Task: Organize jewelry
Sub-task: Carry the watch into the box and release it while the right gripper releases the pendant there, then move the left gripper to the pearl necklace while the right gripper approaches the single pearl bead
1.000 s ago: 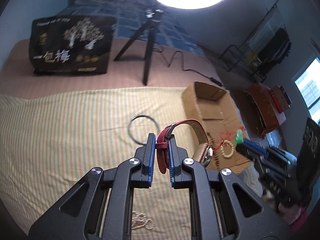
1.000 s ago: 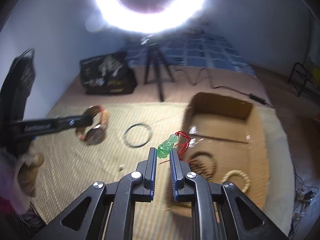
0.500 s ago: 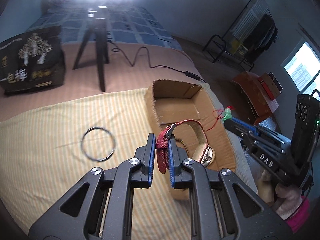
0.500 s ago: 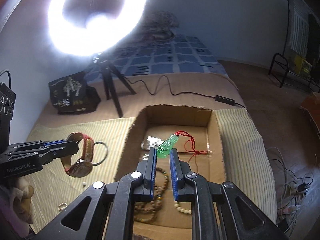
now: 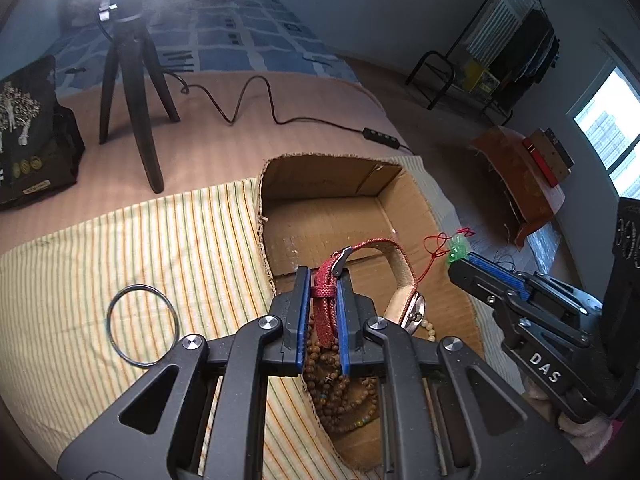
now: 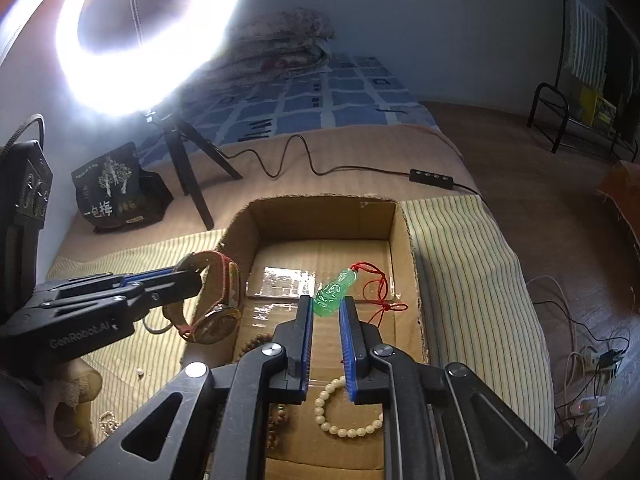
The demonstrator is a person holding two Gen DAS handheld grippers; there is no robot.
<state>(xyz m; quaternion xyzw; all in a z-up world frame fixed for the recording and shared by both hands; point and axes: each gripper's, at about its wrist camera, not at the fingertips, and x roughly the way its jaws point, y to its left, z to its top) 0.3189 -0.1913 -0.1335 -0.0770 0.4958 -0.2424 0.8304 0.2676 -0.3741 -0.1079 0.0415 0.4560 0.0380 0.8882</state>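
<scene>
My left gripper is shut on the red strap of a wristwatch. The watch hangs over the left part of an open cardboard box. In the right wrist view this gripper comes in from the left with the watch beside the box wall. My right gripper is shut on a green jade pendant, and its red cord dangles above the box floor. Brown bead strands and a cream bead bracelet lie inside the box.
A dark bangle and a small pearl chain lie on the striped cloth left of the box. Behind stand a ring light tripod, a black bag and a cable with a switch. A metal rack stands far right.
Both grippers have swung right from above the striped cloth to above the box, each keeping its hold. The bangle has slid to the left edge of the left wrist view.
</scene>
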